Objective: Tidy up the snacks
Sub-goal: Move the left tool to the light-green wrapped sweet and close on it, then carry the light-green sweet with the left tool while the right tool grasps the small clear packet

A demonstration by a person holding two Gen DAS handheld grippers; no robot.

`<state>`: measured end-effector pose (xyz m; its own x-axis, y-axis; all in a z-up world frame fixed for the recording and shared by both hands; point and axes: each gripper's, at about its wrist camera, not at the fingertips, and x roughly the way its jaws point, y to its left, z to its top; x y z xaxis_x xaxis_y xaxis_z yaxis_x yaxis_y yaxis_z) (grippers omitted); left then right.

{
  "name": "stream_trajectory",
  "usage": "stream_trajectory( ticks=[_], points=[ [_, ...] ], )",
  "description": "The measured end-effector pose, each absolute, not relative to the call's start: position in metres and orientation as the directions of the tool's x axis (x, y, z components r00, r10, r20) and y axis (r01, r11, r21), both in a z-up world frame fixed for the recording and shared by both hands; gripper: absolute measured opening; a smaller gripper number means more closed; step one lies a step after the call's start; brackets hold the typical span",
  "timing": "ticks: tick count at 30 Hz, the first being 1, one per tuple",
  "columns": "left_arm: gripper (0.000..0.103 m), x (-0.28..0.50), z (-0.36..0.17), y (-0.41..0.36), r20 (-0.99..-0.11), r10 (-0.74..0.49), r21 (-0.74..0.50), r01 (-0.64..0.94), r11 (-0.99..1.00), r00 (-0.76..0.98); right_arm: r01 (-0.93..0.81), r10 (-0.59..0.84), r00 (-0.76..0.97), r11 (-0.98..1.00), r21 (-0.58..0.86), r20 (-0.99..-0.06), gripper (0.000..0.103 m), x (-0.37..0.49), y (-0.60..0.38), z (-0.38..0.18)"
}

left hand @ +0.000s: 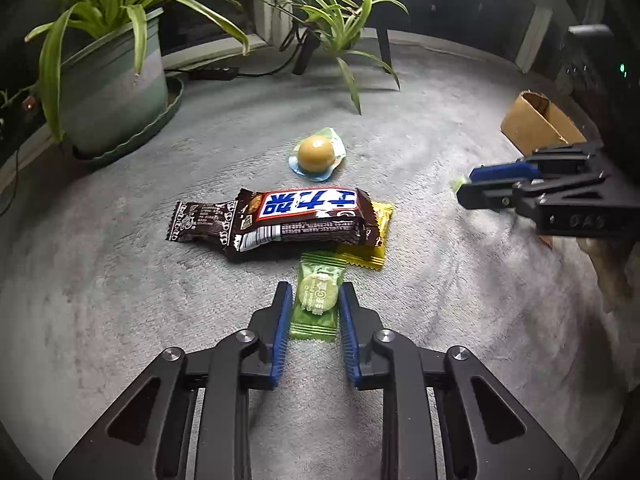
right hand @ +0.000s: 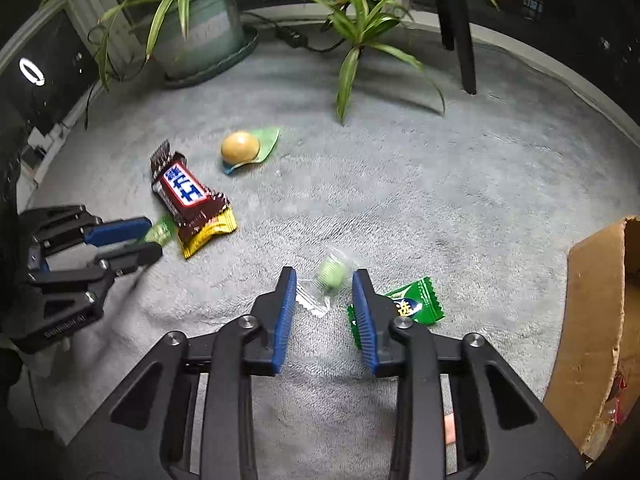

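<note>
- Left wrist view: left gripper (left hand: 314,300) has its fingers narrowed around the green candy (left hand: 317,300), which lies flat on the grey cloth (left hand: 120,280). Pads look to be touching the wrapper's edges, so I read it as a pinch, though a light one.
- Just beyond the fingertips: yellow packet (left hand: 366,254), with the brown bar (left hand: 276,220) lying on it. Further out, a round candy (left hand: 316,155) sits alone.
- Risk: the pinch is on thin wrapper edges. If the foil crumples, the candy could slip out on the lift. The candy's far end is close to the yellow packet and could drag it.
- Right gripper (left hand: 464,184) shows at the right of this view, side on, with something pale green at its tips.
- Right wrist view: the right gripper's fingers straddle a clear-wrapped green ball (right hand: 331,274). A gap shows on both sides, so they stand apart and hold nothing.
- A dark green packet (right hand: 416,302) lies just outside the right finger, partly under it.
- Risk: closing here could catch only the loose clear film, or nip the dark green packet too. The ball may roll toward the fingertips.
- Box (right hand: 600,320), cardboard, well to the right of the fingers. Its inside is mostly hidden. A red scrap shows low down; I cannot tell what it is.
- No snack is visibly in the box; all seen lie on the cloth.
</note>
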<state>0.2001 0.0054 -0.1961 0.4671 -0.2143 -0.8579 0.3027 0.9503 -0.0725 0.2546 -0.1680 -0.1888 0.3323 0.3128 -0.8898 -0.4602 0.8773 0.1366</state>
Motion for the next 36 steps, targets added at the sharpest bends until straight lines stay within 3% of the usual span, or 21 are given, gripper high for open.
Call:
stream_trajectory(
  ticks=[5,21,36],
  points=[
    [0.02,0.199,-0.196,0.007,-0.851,-0.216,-0.084,0.282,0.956,0.479,-0.477,0.302,0.342,0.872,0.113,-0.89,0.019,0.251,-0.162,-0.19],
    [0.02,0.184,-0.169,0.004,-0.816,-0.272,-0.171,0.237,0.956,0.511,-0.45,0.382,0.409,0.875,0.181,-0.829,0.018,0.227,-0.194,-0.147],
    [0.02,0.168,-0.112,-0.067,-0.721,-0.417,-0.253,0.351,0.902,0.553,-0.342,0.347,0.555,0.924,0.174,-0.756,0.018,0.169,-0.295,-0.083]
  ],
)
